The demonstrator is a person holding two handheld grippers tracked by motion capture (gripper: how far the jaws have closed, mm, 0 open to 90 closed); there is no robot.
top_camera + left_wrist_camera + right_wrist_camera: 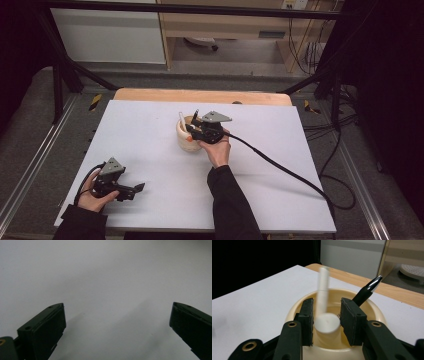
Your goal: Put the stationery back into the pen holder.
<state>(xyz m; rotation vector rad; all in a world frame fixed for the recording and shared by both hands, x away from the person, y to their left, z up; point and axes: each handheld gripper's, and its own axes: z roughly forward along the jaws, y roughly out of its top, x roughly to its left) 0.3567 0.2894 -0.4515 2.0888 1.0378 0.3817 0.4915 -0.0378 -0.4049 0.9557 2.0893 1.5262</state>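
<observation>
High view: right gripper (pixel 196 121) sits over the cream round cup (pixel 186 141) mid-table; left gripper (pixel 135 189) rests near the front-left corner of the white table sheet (pixel 150 150).

Left gripper view: jaws wide apart, nothing between.

Right gripper view: jaws clamped on a white cylindrical marker (pixel 325 323) inside the cup, beside a black pen (pixel 367 291). Likely mid-insert or mid-extract; can't tell which. Next move needs a straight vertical path.

No text, label, brand, number or sign can be read in any of the views. The small pale plate (pixel 271 34) on the front of the wooden shelf unit (pixel 235 25) at the back of the high view is too small and blurred to make out. The yellow-and-black striped patches (pixel 95 101) at the far corners of the table frame are hazard markings and carry no lettering.
</observation>
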